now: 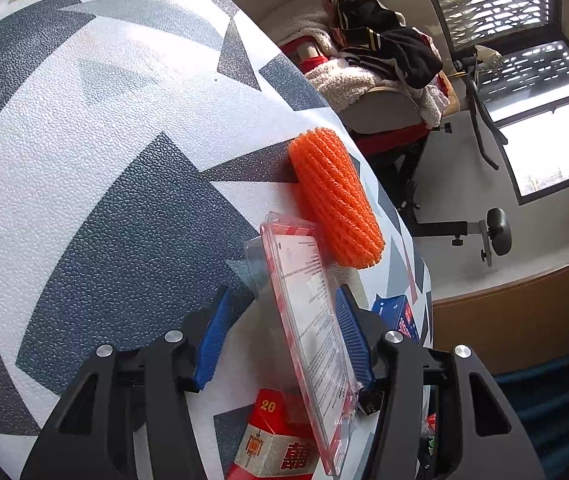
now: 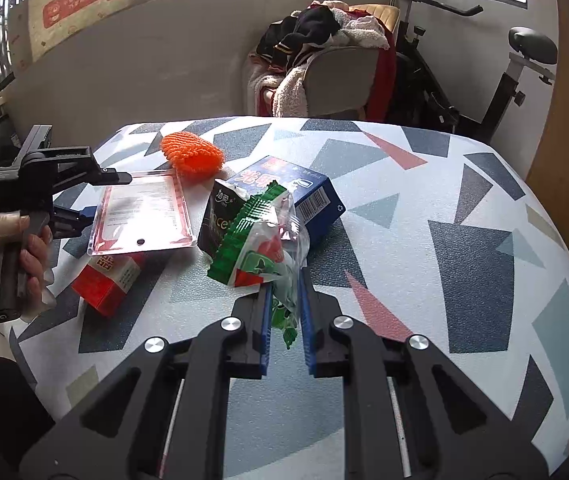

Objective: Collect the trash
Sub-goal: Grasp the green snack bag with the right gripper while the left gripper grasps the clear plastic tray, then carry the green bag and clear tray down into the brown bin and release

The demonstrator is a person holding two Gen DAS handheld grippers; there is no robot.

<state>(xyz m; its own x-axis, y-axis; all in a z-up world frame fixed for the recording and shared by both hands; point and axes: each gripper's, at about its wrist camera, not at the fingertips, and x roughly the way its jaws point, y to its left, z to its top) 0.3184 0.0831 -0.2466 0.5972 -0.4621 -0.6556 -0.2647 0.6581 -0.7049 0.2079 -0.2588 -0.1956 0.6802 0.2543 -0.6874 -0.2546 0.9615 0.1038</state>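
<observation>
The right tool (image 2: 286, 308) is clamped on a green and clear plastic wrapper (image 2: 262, 242), lifted over the patterned counter (image 2: 424, 240). The left tool (image 1: 282, 330) straddles a clear plastic package (image 1: 312, 320); its pads seem not quite touching. Beyond lie a red box (image 2: 108, 280), blue carton (image 2: 296, 190) and orange foam net (image 2: 192, 152).

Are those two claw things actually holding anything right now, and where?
Right gripper: jaws pinch the green snack wrapper by its lower end. Left gripper straddles the clear plastic package; contact is unclear.
</observation>
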